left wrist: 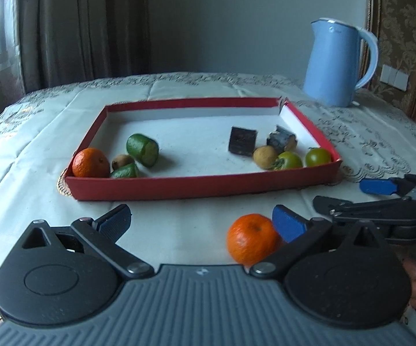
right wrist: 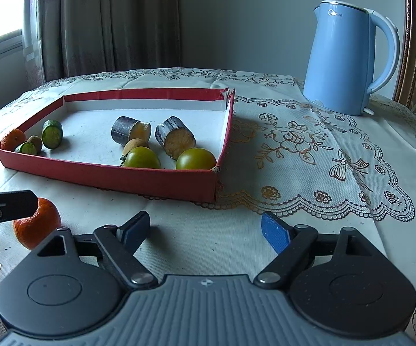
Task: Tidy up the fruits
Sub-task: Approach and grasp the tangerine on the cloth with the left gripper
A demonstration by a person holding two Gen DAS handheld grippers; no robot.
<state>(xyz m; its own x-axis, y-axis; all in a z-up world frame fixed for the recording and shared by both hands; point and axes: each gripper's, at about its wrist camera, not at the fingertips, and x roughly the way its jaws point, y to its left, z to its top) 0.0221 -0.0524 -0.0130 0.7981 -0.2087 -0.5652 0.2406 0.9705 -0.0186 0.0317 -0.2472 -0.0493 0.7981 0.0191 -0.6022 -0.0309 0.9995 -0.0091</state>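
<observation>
A loose orange (left wrist: 251, 239) lies on the tablecloth in front of the red tray (left wrist: 202, 186). It sits between the wide-open jaws of my left gripper (left wrist: 202, 225), close against the right blue pad; the left pad is far from it. My right gripper (right wrist: 205, 230) stands open over bare cloth with nothing between its fingers, to the right of the orange (right wrist: 35, 225). The tray (right wrist: 107, 177) holds another orange (left wrist: 90, 163), cut green pieces (left wrist: 142, 150), two dark cane chunks (right wrist: 176, 139), small brown fruits and two green tomatoes (right wrist: 196, 158).
A light blue kettle (right wrist: 343, 63) stands at the back right of the table. The patterned tablecloth (right wrist: 309, 158) lies bare to the right of the tray. Curtains and a wall are behind. A finger of the left gripper (right wrist: 11, 203) crosses in front of the orange.
</observation>
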